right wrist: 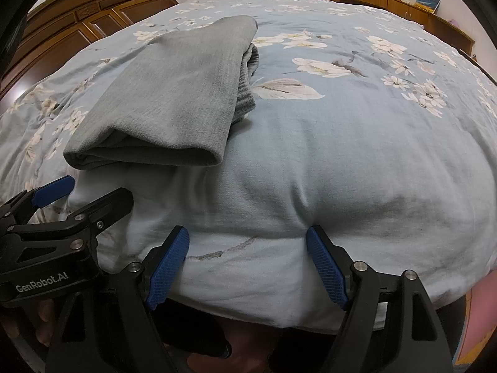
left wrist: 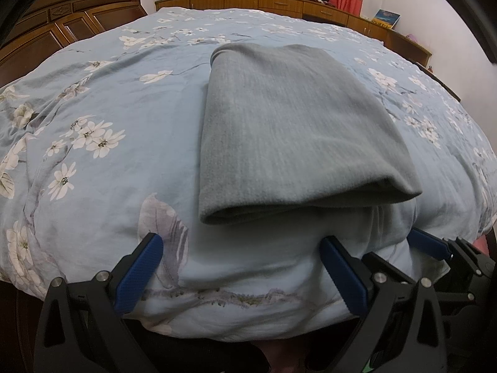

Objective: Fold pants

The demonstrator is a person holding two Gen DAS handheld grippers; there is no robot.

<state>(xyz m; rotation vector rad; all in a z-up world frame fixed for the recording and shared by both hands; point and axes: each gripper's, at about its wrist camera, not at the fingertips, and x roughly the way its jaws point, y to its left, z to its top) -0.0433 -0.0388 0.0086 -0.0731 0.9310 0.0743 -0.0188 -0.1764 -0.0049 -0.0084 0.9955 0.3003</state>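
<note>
The grey pants (left wrist: 289,130) lie folded into a thick rectangle on the blue floral bedspread (left wrist: 102,99), folded edge toward me. In the right wrist view the pants (right wrist: 174,99) sit to the upper left, with a ribbed cuff showing at their right side. My left gripper (left wrist: 239,245) is open and empty, at the bed's near edge just short of the pants. My right gripper (right wrist: 248,239) is open and empty, at the bed's edge to the right of the pants. The left gripper (right wrist: 80,189) also shows in the right wrist view.
A dark wooden wardrobe (left wrist: 62,28) stands at the left. A low wooden cabinet (left wrist: 279,3) runs behind the bed with boxes, dark clothes and a book on it, below red and white curtains. The bedspread (right wrist: 357,124) stretches to the right of the pants.
</note>
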